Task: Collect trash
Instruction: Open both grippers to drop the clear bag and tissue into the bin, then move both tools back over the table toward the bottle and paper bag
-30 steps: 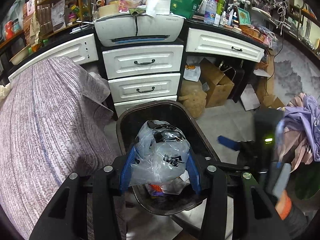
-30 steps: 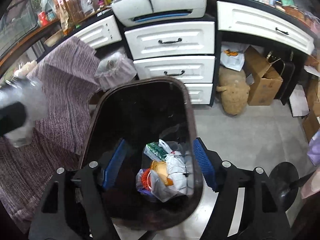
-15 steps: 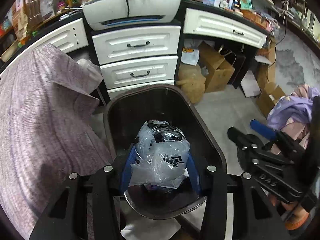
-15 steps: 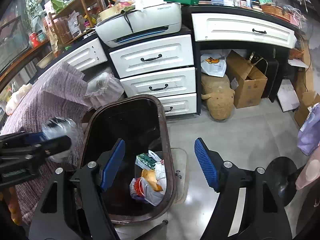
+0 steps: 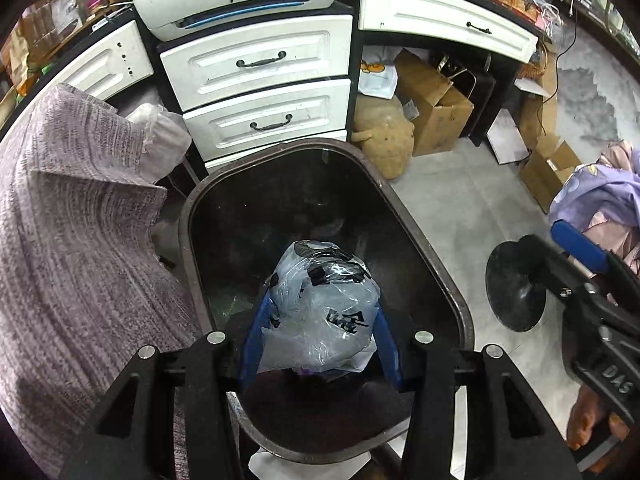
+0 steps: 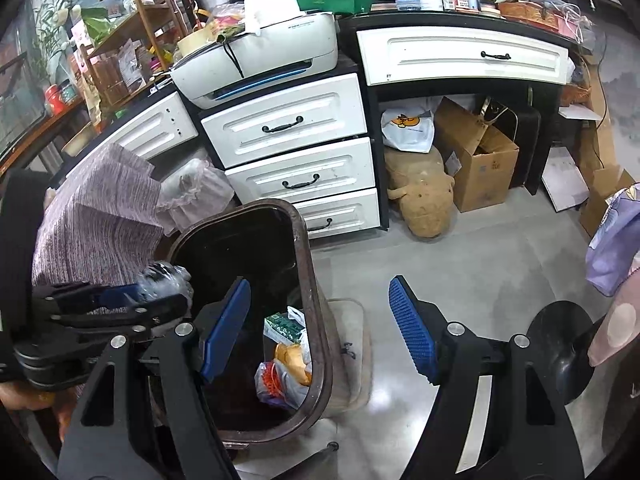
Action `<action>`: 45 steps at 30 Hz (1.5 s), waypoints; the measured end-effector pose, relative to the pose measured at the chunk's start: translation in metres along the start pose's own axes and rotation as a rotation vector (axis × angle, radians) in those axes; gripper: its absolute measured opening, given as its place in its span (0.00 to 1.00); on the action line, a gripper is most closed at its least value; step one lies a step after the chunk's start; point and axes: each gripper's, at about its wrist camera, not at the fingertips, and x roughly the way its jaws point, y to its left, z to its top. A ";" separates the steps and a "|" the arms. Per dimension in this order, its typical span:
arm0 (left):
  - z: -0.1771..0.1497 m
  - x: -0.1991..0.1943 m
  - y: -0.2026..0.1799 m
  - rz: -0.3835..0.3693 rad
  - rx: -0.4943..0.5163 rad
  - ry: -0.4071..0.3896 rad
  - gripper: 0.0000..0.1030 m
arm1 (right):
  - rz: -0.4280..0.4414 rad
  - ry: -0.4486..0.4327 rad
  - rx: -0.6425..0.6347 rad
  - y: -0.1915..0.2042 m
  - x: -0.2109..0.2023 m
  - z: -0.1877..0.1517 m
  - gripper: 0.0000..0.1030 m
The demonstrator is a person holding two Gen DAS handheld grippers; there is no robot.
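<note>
Blue-padded fingers of the left gripper clamp a crumpled clear plastic bag with black print above the dark brown oval plastic bin, not yet dropped. Wrappers and a knotted bag already lie inside the bin. The right gripper, jaws apart and empty, hovers over the bin's rim. Only the right view shows that settled trash; only the left shows the bag's print.
</note>
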 end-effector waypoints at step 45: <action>-0.021 -0.135 0.045 -0.003 -0.067 -0.307 0.95 | 0.079 -0.053 0.001 0.034 -0.031 0.035 0.88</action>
